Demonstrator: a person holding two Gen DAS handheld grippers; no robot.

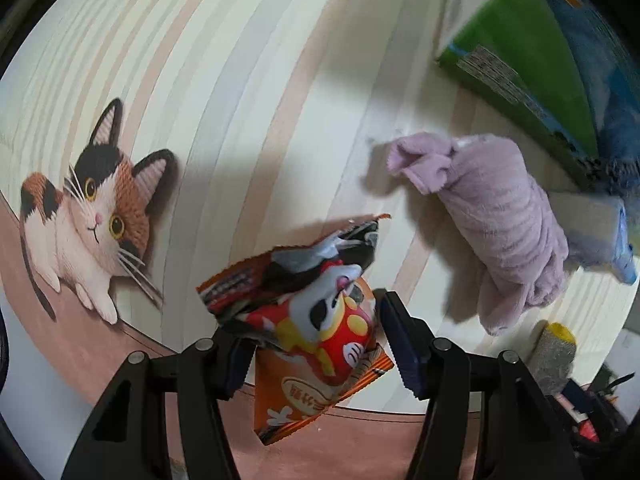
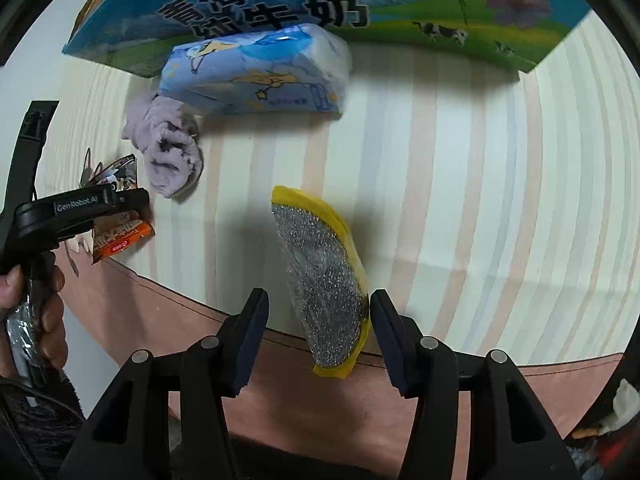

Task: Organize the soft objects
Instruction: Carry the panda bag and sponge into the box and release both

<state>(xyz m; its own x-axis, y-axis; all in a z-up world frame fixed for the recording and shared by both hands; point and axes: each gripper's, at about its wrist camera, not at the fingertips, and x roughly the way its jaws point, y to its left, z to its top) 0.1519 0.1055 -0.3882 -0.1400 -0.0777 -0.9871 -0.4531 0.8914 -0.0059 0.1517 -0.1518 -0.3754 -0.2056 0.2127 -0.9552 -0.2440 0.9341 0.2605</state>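
Note:
An orange and red snack packet [image 1: 332, 344] sits crumpled between the pads of my left gripper [image 1: 312, 320], which is shut on it just above the striped cloth. The same packet [image 2: 120, 236] shows under that gripper in the right wrist view. A yellow sponge with a silver scouring face [image 2: 324, 280] stands tilted between the fingers of my right gripper [image 2: 320, 298]. There is a clear gap at the left pad, so that gripper is open. A rolled lilac towel [image 1: 500, 232] lies to the right of the packet.
A blue tissue pack [image 2: 256, 72] lies against a large milk carton box [image 2: 280, 0] at the far side. The striped cloth [image 2: 480, 160] has a printed cat [image 1: 92, 216] and a pink border. A person's hand [image 2: 48, 304] holds the left gripper's handle.

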